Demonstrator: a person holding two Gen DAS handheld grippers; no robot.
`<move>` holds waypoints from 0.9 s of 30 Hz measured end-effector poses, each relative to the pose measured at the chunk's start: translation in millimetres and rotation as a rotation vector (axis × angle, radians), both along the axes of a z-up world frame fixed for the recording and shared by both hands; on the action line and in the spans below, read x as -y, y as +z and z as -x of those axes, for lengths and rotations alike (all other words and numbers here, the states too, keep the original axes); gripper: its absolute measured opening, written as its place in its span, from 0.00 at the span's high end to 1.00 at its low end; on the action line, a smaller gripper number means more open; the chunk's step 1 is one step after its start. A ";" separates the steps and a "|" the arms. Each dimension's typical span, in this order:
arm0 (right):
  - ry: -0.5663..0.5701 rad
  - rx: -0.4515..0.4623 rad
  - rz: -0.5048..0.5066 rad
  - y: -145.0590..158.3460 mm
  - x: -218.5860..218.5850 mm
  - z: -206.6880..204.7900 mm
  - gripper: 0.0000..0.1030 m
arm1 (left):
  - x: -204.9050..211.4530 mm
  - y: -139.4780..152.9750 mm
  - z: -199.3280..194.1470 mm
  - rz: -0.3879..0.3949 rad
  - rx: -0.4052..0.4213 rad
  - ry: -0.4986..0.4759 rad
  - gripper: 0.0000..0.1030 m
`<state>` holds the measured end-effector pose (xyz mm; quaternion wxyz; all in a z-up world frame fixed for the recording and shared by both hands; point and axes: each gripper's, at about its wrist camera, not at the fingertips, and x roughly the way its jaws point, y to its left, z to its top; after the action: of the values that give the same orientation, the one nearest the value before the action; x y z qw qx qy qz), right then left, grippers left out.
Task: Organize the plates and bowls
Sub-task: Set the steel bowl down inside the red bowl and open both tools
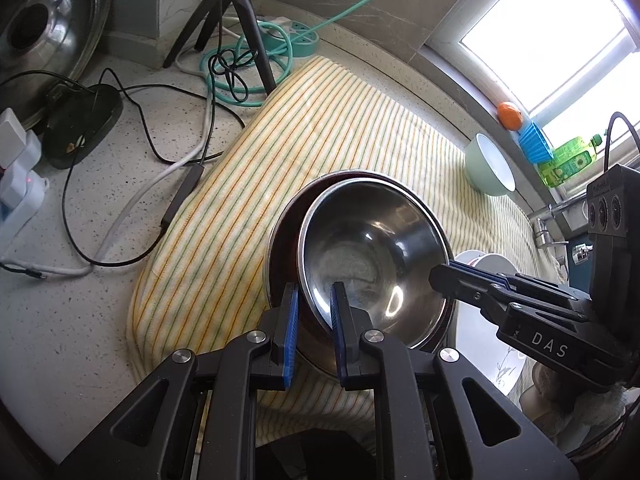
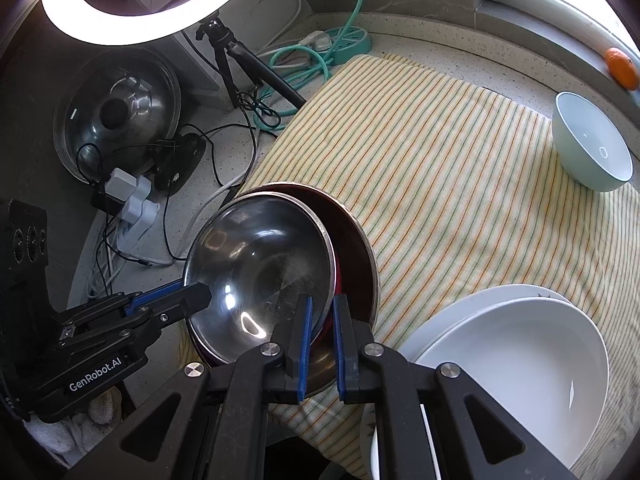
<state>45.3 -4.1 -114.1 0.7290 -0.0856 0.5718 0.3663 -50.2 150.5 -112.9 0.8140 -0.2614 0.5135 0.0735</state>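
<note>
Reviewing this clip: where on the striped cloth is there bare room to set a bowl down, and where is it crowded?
Free: the broad middle of the striped cloth, between the steel bowl, the pale green bowl and the teal power strip. Crowded: the near right, with the white plates, and the counter left of the cloth, tangled with cables, a tripod and a pot lid.

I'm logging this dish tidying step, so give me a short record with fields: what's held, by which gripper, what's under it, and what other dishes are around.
held: steel bowl
left gripper: shut on the steel bowl's near rim
right gripper: shut on the rim at the opposite side
under it: larger bowl, red inside; steel bowl sits tilted in it
surface: striped towel on a speckled counter
other dishes: green bowl far on the towel; stacked white plates beside the right gripper
</note>
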 end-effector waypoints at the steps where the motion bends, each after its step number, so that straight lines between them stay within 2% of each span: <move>1: 0.000 0.004 0.007 -0.6 -1.4 0.3 0.91 | 0.5 -0.9 -0.6 -0.001 -0.004 -0.006 0.87; 15: 0.033 0.020 0.069 -3.5 -7.8 2.6 0.88 | 2.5 -6.0 -3.7 0.001 -0.033 -0.025 0.87; 27: 0.055 0.042 0.105 -6.7 -12.3 6.5 0.86 | 4.8 -7.0 -6.1 -0.038 -0.043 -0.031 0.87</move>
<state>38.8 8.2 -120.8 0.7251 -0.1469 0.5722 0.3538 -44.1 145.8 -119.9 0.8086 -0.2365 0.5334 0.0761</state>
